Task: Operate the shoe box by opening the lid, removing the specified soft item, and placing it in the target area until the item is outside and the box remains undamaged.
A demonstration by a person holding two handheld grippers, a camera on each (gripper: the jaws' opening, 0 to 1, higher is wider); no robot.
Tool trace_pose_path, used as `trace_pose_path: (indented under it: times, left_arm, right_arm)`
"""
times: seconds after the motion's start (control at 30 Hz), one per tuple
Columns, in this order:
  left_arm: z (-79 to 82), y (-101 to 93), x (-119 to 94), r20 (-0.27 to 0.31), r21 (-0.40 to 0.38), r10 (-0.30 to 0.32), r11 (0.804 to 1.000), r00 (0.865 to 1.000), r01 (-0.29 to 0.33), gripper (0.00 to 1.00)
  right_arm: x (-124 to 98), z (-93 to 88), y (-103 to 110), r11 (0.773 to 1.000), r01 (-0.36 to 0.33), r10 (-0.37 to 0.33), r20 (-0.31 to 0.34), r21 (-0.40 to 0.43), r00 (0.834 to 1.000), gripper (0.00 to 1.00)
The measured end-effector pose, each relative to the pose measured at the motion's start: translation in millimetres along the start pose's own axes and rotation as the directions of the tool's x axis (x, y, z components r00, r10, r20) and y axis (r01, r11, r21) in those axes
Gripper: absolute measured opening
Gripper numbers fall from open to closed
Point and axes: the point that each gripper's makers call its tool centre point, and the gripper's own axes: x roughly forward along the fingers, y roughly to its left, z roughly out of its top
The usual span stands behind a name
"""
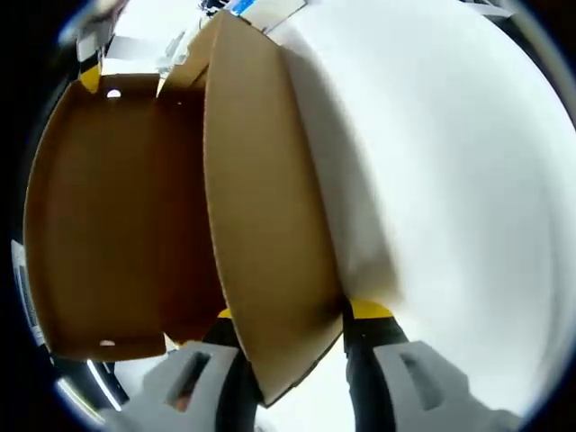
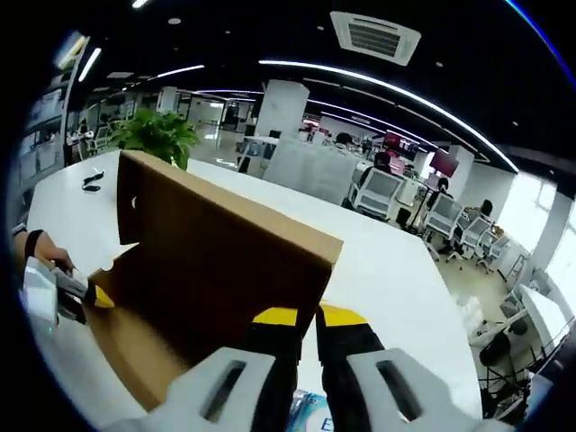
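Observation:
The brown cardboard shoe box lid [image 1: 99, 216] is lifted up on edge, its bare inner face turned to the left gripper view. One lid wall [image 1: 265, 234] runs between the jaws of my left gripper [image 1: 297, 313], which is shut on it. In the right gripper view the lid [image 2: 216, 261] stands over the white table [image 2: 396, 270]. My right gripper [image 2: 309, 317] is shut on the lid's near edge, jaws almost together. The left gripper [image 2: 58, 292] comes in from the left, with a hand behind it, and its yellow tip touches the lid's left edge.
A blue and white label [image 2: 308, 416] shows under the right jaws. A small dark object [image 2: 90, 180] lies far left on the table, near a green plant [image 2: 157, 135]. Office chairs [image 2: 382, 193] and desks stand beyond the table's far edge.

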Motion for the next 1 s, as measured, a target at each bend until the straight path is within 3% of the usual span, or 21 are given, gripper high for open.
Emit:
trace_pose_path:
  times: [1.0]
  left_arm:
    - [-2.0, -0.4, -1, -0.003, -0.005, -0.001, 1.000, 1.000, 0.001, 0.33]
  right_arm:
    - [-24, 0.4, 5, 1.000, 0.021, -0.021, 0.049, 0.004, 0.999, 0.04]
